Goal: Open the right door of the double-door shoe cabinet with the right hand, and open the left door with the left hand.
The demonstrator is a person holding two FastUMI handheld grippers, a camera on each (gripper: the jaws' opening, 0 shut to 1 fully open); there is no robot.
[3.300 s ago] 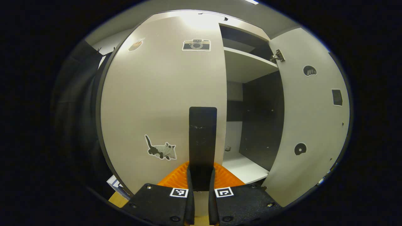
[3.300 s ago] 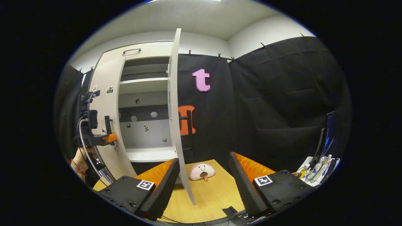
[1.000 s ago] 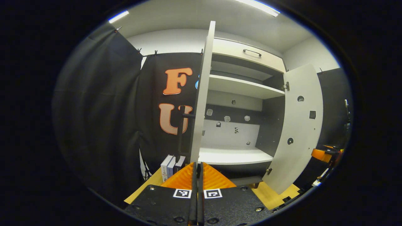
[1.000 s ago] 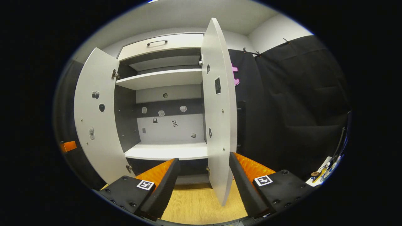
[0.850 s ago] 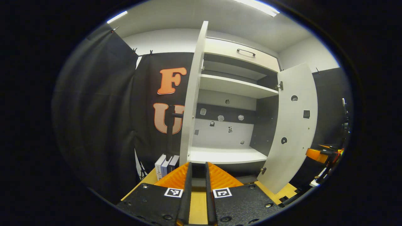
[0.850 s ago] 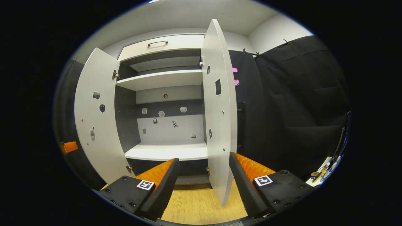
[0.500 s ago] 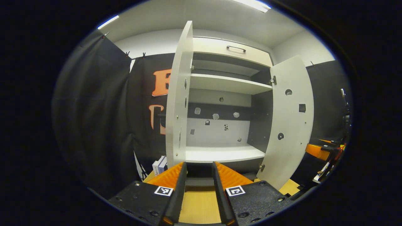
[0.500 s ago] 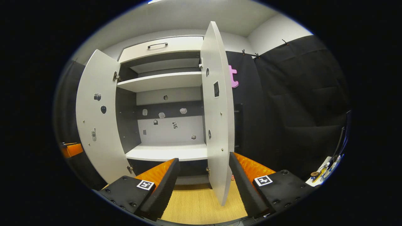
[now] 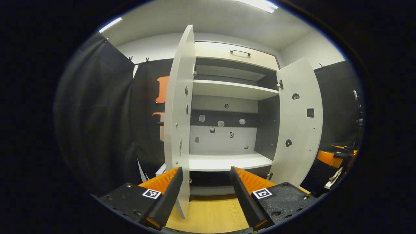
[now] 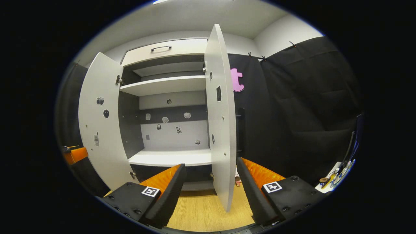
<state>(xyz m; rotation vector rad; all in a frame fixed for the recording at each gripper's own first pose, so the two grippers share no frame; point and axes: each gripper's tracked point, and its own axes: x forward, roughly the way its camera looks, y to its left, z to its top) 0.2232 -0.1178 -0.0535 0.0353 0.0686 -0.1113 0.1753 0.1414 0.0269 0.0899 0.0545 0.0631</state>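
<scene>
Since a second ago the left gripper (image 9: pixel 205 191) has let go of the left door (image 9: pixel 177 123) and its fingers have spread wide, holding nothing. Left door swung out, edge just beside the left finger. Right gripper (image 10: pixel 211 190) also spread, empty; right door (image 10: pixel 221 117) stands open between its fingers, farther off. Cabinet (image 10: pixel 169 86) interior exposed: two white shelves, small stickers on the back panel. Wooden tabletop (image 10: pixel 201 211) below both grippers.

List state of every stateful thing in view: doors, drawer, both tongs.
left door: swung open, free of tongs
right door: swung open, free of tongs
top drawer: shut
left tongs: open, empty
right tongs: open, empty
</scene>
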